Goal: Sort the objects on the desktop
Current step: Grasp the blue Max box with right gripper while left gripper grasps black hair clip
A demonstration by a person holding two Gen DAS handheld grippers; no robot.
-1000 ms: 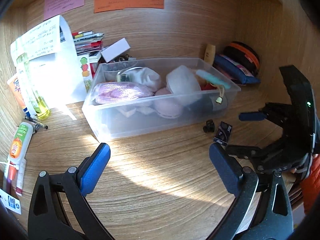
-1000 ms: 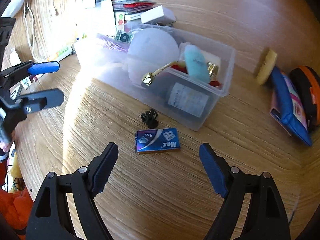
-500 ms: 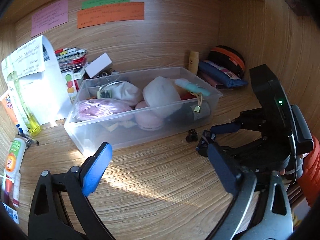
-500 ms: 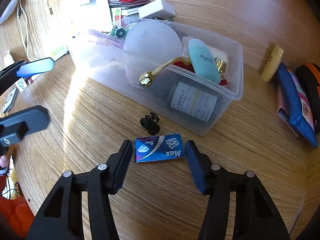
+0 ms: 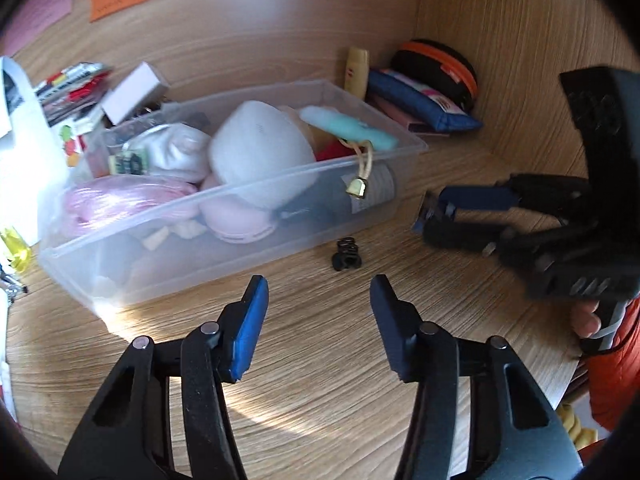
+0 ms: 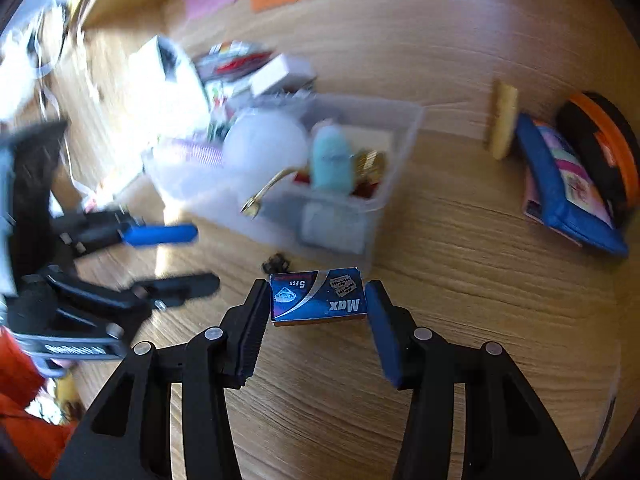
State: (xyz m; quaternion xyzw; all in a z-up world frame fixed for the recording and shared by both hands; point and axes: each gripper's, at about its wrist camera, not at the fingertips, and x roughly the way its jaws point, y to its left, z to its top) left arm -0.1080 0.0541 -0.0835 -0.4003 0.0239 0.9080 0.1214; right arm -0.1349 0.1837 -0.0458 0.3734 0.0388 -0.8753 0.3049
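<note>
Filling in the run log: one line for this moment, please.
right hand-held gripper: shut on blue Max box | left hand-held gripper: open | black clip: on desk

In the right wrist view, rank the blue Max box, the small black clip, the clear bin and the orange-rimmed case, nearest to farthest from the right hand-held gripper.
1. Blue Max box, held between the right hand-held gripper fingers.
2. Small black clip, just beyond, slightly left.
3. Clear bin, behind the clip.
4. Orange-rimmed case, far right by the wall.

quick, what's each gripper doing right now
Left gripper: open, holding nothing, above the desk.
Right gripper: jaws shut on the blue Max blade box.
</note>
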